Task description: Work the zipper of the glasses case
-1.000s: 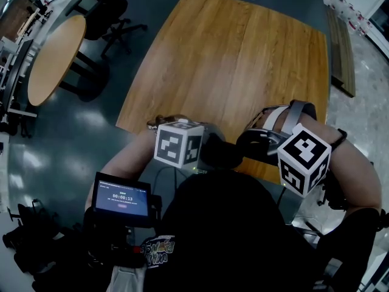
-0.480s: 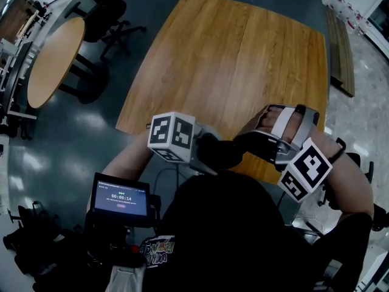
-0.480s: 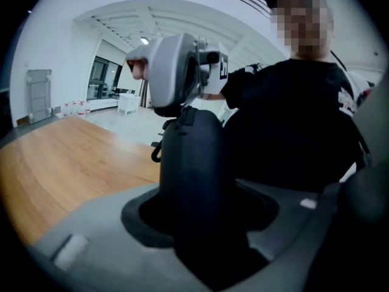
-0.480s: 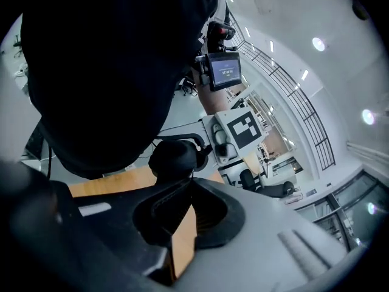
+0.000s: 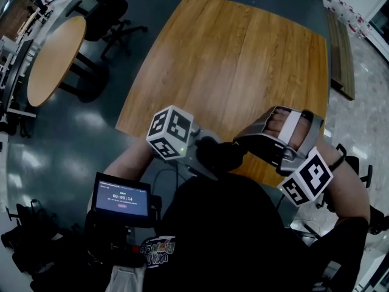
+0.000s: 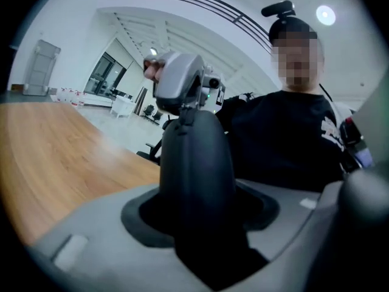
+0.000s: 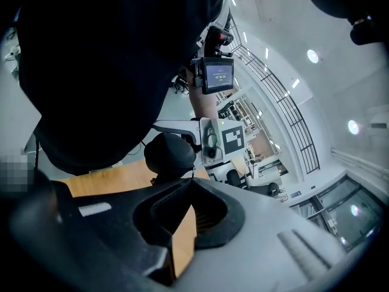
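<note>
The dark glasses case hangs over the near edge of the wooden table, close to my chest. My left gripper is shut on it from the left. In the left gripper view the case fills the gap between the jaws and sticks up and away. My right gripper comes in from the right, shut, with its tips at the case's far end. In the right gripper view the closed tips sit just before the rounded case. Whether a zipper pull is pinched there is hidden.
A small screen hangs on my chest below the left gripper. A round table and office chairs stand on the dark floor at far left. Long boards lie right of the table.
Both grippers have lifted a little with the case between them. The left gripper has rolled, tipping its marker cube. The right hand has turned, so its cube now sits lower and further right.
</note>
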`<act>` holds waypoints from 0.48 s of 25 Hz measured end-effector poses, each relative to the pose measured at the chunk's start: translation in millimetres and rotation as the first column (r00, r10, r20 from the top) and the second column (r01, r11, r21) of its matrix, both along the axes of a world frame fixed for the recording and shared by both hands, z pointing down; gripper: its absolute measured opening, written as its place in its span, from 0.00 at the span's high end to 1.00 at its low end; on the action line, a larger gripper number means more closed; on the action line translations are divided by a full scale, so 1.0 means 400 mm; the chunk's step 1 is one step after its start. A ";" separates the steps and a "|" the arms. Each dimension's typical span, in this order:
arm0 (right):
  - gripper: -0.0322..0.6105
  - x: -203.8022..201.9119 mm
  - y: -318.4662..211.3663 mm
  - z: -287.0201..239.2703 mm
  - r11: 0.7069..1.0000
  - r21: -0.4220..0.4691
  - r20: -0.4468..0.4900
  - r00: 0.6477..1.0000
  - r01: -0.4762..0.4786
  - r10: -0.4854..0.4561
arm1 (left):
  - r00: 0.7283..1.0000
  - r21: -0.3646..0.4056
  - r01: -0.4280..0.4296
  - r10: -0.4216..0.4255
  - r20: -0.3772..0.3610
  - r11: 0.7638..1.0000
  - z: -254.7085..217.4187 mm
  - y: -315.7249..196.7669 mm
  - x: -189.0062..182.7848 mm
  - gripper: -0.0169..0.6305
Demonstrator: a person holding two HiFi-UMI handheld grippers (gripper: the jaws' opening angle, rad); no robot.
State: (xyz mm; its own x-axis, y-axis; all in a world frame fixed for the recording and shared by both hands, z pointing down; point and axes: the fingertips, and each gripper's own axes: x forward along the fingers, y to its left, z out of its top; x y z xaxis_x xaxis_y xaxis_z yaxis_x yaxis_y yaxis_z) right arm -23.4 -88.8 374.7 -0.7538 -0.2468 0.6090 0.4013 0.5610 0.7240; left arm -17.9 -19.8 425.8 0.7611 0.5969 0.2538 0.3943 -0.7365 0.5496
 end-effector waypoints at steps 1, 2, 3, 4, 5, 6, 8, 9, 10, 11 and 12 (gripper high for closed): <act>0.95 -0.001 0.002 0.001 1.000 -0.015 0.007 1.000 0.000 0.000 | 1.000 -0.011 -0.008 0.008 -0.003 1.000 -0.002 0.004 0.000 0.56; 0.95 -0.002 0.006 0.002 0.999 -0.040 0.015 1.000 0.004 -0.003 | 1.000 -0.021 -0.019 0.019 -0.004 1.000 -0.004 0.010 0.000 0.56; 0.94 -0.002 0.012 0.004 0.997 -0.074 0.022 1.000 0.011 -0.009 | 0.999 -0.029 -0.033 0.033 0.000 0.999 -0.005 0.018 0.000 0.56; 0.94 -0.002 0.019 0.006 0.994 -0.109 0.025 1.000 0.021 -0.019 | 0.999 -0.033 -0.048 0.049 0.009 0.998 -0.005 0.025 -0.001 0.56; 0.94 -0.002 0.026 0.007 0.990 -0.135 0.022 0.999 0.034 -0.032 | 0.998 -0.032 -0.065 0.066 0.023 0.997 -0.005 0.031 -0.003 0.56; 0.94 -0.002 0.032 0.008 0.987 -0.151 0.012 0.999 0.048 -0.047 | 0.996 -0.028 -0.083 0.084 0.040 0.996 -0.004 0.036 -0.006 0.56; 0.93 -0.007 0.042 0.007 0.985 -0.153 -0.013 0.997 0.077 -0.080 | 0.990 -0.018 -0.117 0.118 0.076 0.993 -0.003 0.041 -0.015 0.56; 0.93 -0.011 0.047 0.010 0.985 -0.145 -0.028 0.995 0.091 -0.096 | 0.987 -0.014 -0.133 0.133 0.092 0.991 0.001 0.044 -0.019 0.56; 0.92 -0.014 0.051 0.015 0.985 -0.136 -0.045 0.993 0.104 -0.111 | 0.983 -0.010 -0.146 0.147 0.108 0.989 0.007 0.047 -0.021 0.56; 0.90 -0.014 0.054 0.021 0.985 -0.126 -0.063 0.990 0.117 -0.125 | 0.980 -0.009 -0.158 0.158 0.121 0.987 0.014 0.050 -0.021 0.56; 0.89 -0.013 0.057 0.028 0.985 -0.116 -0.082 0.987 0.129 -0.139 | 0.977 -0.011 -0.167 0.167 0.131 0.986 0.021 0.053 -0.019 0.56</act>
State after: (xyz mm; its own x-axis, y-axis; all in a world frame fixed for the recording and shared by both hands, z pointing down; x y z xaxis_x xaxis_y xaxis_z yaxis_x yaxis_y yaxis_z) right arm -28.5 -66.2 385.8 -0.7168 -0.0752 0.6932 0.5382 0.5724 0.6186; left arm -25.5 1.4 434.3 0.6103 0.7130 0.3450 0.4365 -0.6662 0.6047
